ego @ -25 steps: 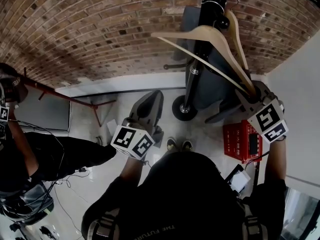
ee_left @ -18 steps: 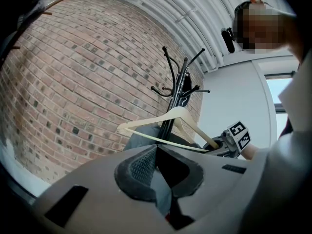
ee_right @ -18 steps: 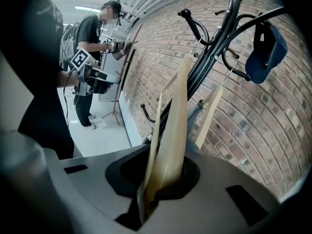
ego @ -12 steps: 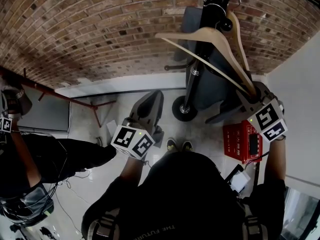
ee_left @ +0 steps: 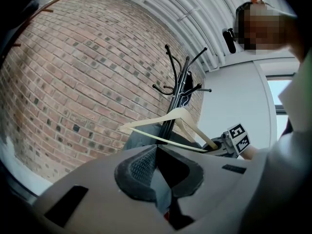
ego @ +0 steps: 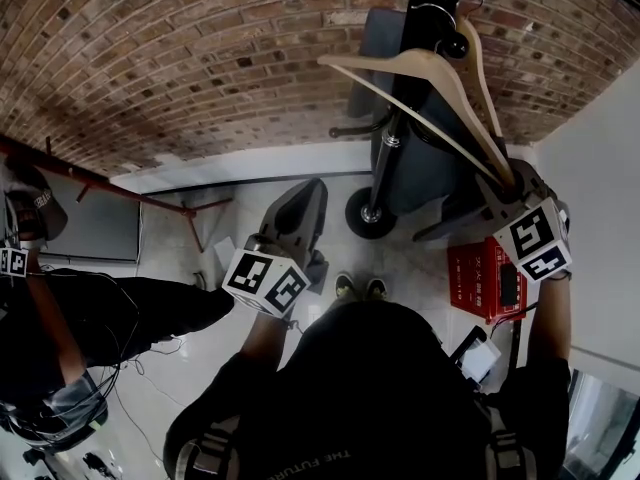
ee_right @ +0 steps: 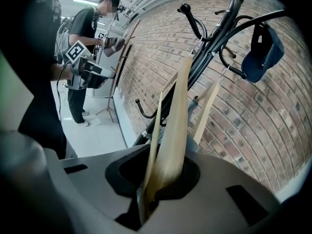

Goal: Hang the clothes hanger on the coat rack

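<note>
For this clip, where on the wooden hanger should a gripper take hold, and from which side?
Its lower arm end, approached from below, as the right gripper holds the hanger now. That flat wooden end fits between the jaws, and the top is left free to reach the coat rack.

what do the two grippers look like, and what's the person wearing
The left gripper and right gripper both have smooth grey bodies, and each carries a white cube printed with black square markers. The person wears a black top.
</note>
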The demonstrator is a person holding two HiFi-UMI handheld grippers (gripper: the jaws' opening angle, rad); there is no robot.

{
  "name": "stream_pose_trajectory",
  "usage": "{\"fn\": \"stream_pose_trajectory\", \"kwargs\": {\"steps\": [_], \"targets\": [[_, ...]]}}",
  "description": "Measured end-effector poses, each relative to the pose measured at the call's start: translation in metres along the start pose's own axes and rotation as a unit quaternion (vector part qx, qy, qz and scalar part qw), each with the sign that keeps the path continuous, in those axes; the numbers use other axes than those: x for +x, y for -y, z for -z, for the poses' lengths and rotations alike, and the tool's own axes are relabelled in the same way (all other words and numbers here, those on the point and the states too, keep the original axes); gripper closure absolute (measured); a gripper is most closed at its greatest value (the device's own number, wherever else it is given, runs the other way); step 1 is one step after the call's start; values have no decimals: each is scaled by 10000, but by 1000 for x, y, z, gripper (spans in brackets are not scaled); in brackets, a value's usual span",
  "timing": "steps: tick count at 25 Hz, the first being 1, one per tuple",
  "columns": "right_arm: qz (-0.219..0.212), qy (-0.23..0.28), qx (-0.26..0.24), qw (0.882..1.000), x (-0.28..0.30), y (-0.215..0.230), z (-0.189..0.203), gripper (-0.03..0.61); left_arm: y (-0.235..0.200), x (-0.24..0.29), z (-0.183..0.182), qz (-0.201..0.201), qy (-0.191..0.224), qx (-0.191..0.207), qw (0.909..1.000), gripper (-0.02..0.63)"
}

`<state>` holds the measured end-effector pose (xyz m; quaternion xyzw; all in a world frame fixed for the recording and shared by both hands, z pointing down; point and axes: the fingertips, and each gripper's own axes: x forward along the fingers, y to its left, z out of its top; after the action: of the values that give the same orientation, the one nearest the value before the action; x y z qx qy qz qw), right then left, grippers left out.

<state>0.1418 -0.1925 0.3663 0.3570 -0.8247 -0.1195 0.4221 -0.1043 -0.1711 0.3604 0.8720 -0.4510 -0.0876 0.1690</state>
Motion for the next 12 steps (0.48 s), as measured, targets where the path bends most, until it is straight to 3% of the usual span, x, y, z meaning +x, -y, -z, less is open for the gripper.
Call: {"fn": "stream_pose_trajectory", "kwargs": {"steps": [12], "targets": [[63, 165, 127, 9998, -1, -4, -6, 528, 0, -4, -1, -9, -8, 68, 10000, 595]]}}
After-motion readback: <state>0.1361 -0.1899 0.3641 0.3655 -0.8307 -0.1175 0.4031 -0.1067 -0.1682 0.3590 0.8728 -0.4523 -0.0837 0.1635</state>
